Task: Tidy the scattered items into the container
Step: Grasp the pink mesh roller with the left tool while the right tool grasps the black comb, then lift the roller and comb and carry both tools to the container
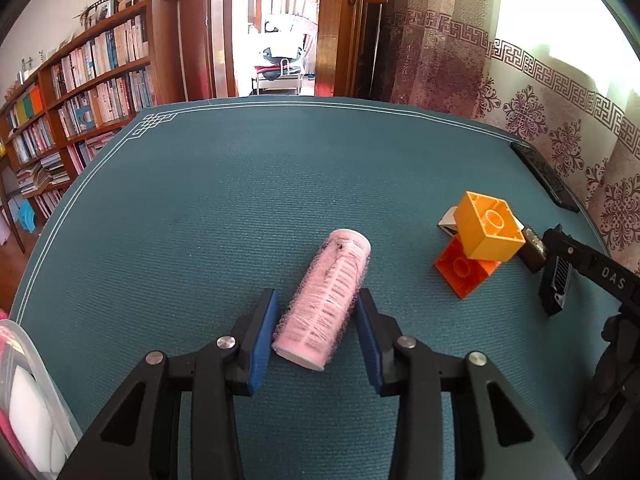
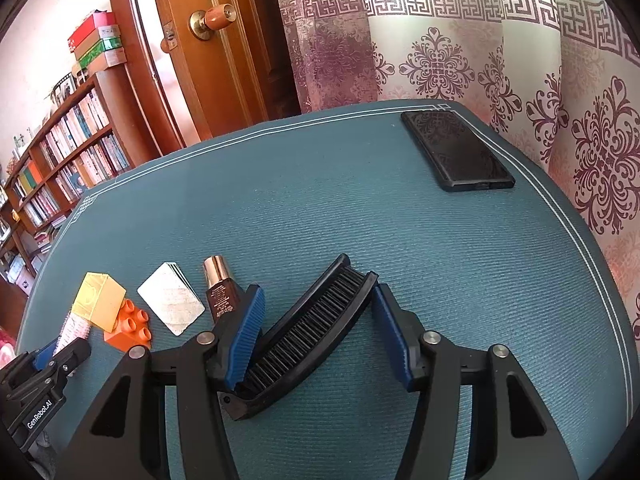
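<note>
On the blue mat, the left gripper (image 1: 316, 320) stands open around the pink roller (image 1: 326, 304); the box (image 1: 28, 380) waits near left. The right gripper (image 2: 318, 320) is open around the black comb (image 2: 308, 332). Next, I think, both must squeeze and lift.

two blocks (image 2: 116, 316) – one roller (image 1: 324, 300), comb (image 2: 304, 332), phone (image 2: 456, 150).

We see much bare teal mat (image 1: 248, 184) ahead of the left gripper (image 1: 316, 320), open up to the far edge. To its right, the yellow block (image 1: 489, 226) leaning on the orange block (image 1: 464, 272) blocks the way. Near the right gripper (image 2: 318, 320), the small bottle (image 2: 220, 288) and the white card (image 2: 171, 304) crowd the left side. The black phone (image 2: 456, 148) takes the far right corner; between is free mat.
</note>
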`<state>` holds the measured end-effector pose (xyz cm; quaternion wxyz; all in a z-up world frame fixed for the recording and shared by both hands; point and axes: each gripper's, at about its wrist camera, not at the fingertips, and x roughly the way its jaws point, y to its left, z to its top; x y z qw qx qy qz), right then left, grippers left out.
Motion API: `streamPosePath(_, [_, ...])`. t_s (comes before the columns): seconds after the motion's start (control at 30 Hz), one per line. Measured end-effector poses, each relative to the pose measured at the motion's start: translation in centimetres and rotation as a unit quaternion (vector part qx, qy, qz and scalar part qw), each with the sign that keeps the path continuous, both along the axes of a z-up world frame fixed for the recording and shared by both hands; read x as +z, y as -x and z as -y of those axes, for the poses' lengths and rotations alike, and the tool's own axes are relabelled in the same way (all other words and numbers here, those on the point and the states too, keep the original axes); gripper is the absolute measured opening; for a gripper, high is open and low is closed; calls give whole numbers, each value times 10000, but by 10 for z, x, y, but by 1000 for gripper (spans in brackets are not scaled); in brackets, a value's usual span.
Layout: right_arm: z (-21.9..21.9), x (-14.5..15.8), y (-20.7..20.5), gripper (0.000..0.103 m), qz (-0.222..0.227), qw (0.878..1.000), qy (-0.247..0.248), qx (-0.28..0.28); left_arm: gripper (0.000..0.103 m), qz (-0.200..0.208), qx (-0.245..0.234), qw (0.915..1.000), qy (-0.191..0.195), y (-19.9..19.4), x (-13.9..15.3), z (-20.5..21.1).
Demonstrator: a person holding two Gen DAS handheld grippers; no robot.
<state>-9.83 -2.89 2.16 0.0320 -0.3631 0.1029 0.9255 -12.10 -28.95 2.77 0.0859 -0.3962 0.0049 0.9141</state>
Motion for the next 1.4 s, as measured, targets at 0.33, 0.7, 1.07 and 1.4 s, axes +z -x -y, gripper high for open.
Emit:
streamPosePath(0.33, [26,-1,-6,59,258,9949,-783,575,33,-128,-38,9993,-336,-17,9,-2])
streamPosePath(0.7, [26,-2,-20,55,307,9929,-773,846,33,-32,-153,9986,-513,-18,8,-2])
streamPosePath(1.07, [20,-3,-43,46,325,9937,-852,647,33,-51,-143,9976,-669,-22,12,2])
streamPosePath(1.4, [14,-1,-50,35,282,9952,-819,465,33,-66,-165,9980,-602,-26,12,-2])
